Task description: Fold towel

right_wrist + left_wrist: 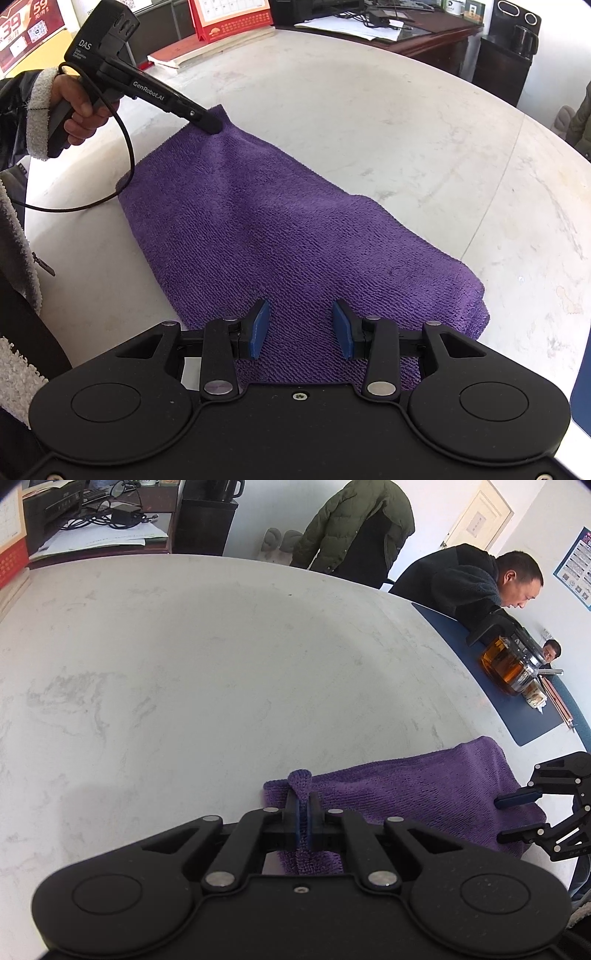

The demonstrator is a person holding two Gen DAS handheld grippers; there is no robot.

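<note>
Left gripper downtilted, pinching towel

Both grippers are matte black with round hubs, silver pivot pins and blue finger pads. The left gripper carries white "DAS" and "GenRobot.AI" lettering and a looping black cable. The sleeve is dark with a fleecy white cuff.

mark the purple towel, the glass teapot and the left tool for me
purple towel (280, 229), right wrist view: middle of the cloth.
glass teapot (508, 664), left wrist view: glass body holding the amber tea.
left tool (302, 805), left wrist view: closed fingertips, pinching a towel corner.
</note>
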